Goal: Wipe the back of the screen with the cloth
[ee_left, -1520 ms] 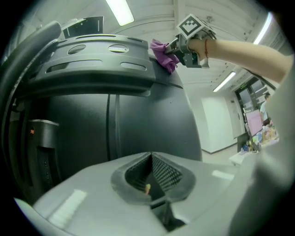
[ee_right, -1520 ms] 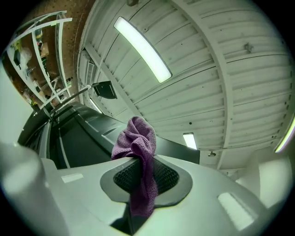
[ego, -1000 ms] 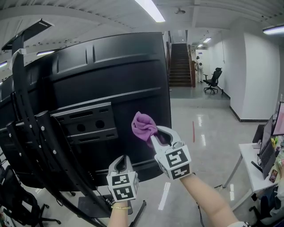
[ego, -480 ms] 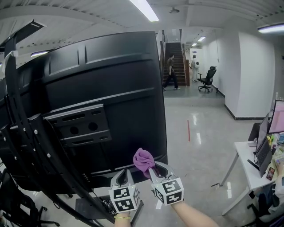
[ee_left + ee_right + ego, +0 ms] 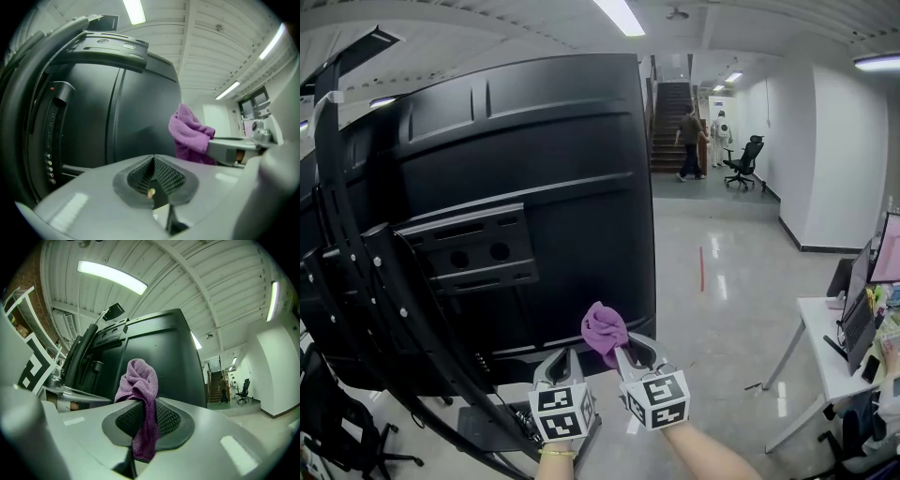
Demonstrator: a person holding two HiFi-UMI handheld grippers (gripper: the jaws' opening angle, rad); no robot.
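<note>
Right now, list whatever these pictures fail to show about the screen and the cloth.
- Contact between cloth and screen: the head view gives no depth; in the right gripper view the cloth itself covers the spot.
- Screen's left part: head view, behind the stand bars and cut by the edge.
- Type of the side ports: left gripper view, too small.

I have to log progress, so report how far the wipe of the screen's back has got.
Done: cannot tell; the screen's back shows no wiped patch. In hand: the right gripper is shut on the purple cloth at the panel's lower right corner; the left gripper is shut, empty. Left: probably its upper part and the mounting bracket.
</note>
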